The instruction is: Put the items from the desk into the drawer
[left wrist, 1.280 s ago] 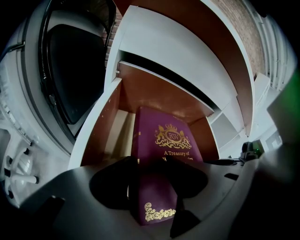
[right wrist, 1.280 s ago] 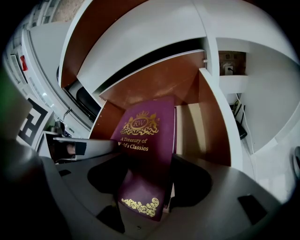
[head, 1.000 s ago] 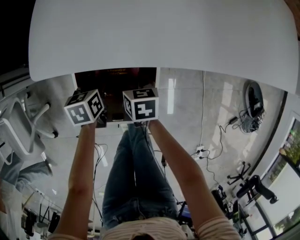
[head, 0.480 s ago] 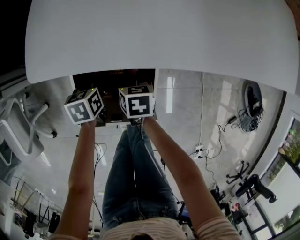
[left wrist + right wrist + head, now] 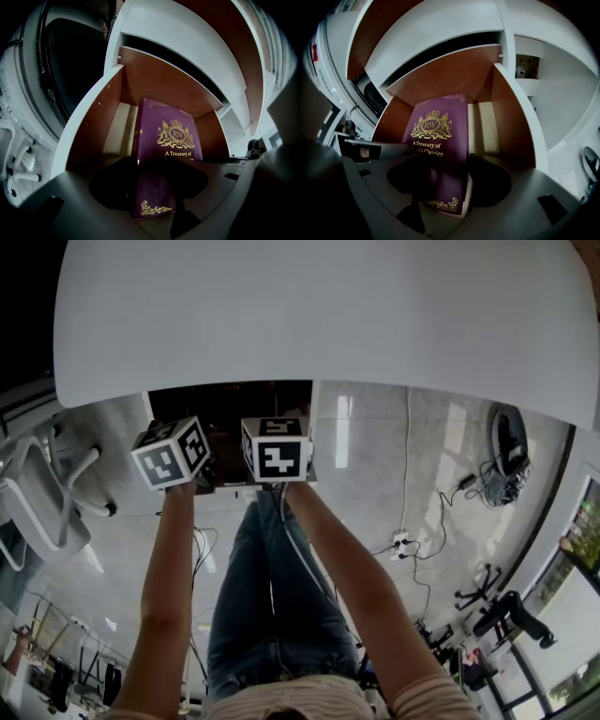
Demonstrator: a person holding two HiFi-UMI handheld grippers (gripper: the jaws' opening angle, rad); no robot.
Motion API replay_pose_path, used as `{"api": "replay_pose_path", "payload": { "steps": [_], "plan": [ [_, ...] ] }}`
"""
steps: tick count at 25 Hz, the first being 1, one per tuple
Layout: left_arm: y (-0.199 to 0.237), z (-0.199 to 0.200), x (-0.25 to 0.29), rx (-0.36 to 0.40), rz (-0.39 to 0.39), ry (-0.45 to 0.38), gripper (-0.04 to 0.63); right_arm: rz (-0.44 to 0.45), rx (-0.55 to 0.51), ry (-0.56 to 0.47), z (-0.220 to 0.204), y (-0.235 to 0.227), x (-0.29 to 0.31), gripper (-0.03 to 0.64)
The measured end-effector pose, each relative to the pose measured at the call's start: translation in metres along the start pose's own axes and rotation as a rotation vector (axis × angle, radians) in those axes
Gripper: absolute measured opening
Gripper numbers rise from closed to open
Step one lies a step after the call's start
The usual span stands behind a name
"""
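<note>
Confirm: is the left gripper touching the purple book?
Touching. The left gripper view shows the left gripper with its jaws clamped on the lower part of the purple book, no gap.

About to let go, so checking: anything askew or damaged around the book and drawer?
Nothing stands out. The purple book looks intact, gripped by both the left gripper and right gripper, pointing into the open drawer.

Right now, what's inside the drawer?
A purple book, held by the left gripper and right gripper, with something beige beside it. What lies under the book is covered.
</note>
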State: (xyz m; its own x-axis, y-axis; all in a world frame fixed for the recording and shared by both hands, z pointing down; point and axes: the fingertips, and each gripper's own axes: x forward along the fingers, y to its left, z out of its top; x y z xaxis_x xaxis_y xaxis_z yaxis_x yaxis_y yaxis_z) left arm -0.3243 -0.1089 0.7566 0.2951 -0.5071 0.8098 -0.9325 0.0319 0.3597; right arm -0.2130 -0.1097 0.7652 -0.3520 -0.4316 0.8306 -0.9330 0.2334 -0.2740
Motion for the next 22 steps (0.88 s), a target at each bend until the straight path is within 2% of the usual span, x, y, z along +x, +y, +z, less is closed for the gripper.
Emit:
{"api": "replay_pose_path", "payload": {
  "steps": [7, 12, 17, 18, 20, 22],
  "plan": [
    [0.001, 0.0, -0.005, -0.008, 0.01, -0.001, 0.229, 0.034, 0.051, -0.004, 0.001, 0.006, -0.013, 0.291],
    [-0.003, 0.005, -0.019, 0.001, 0.024, -0.037, 0.217, 0.055, 0.074, -0.022, 0.004, 0.005, -0.026, 0.291],
    [-0.009, 0.012, -0.041, 0.042, 0.028, -0.085, 0.142, 0.092, 0.058, -0.047, 0.011, 0.014, -0.044, 0.286],
    [-0.011, 0.014, -0.045, 0.054, 0.022, -0.092, 0.134, 0.089, 0.047, -0.056, 0.014, 0.015, -0.048, 0.267],
    [-0.017, 0.017, -0.054, 0.068, -0.002, -0.111, 0.114, 0.073, 0.023, -0.079, 0.019, 0.018, -0.057, 0.165],
    [-0.023, 0.022, -0.065, 0.069, -0.024, -0.137, 0.085, 0.069, 0.007, -0.106, 0.025, 0.023, -0.066, 0.123]
  ]
}}
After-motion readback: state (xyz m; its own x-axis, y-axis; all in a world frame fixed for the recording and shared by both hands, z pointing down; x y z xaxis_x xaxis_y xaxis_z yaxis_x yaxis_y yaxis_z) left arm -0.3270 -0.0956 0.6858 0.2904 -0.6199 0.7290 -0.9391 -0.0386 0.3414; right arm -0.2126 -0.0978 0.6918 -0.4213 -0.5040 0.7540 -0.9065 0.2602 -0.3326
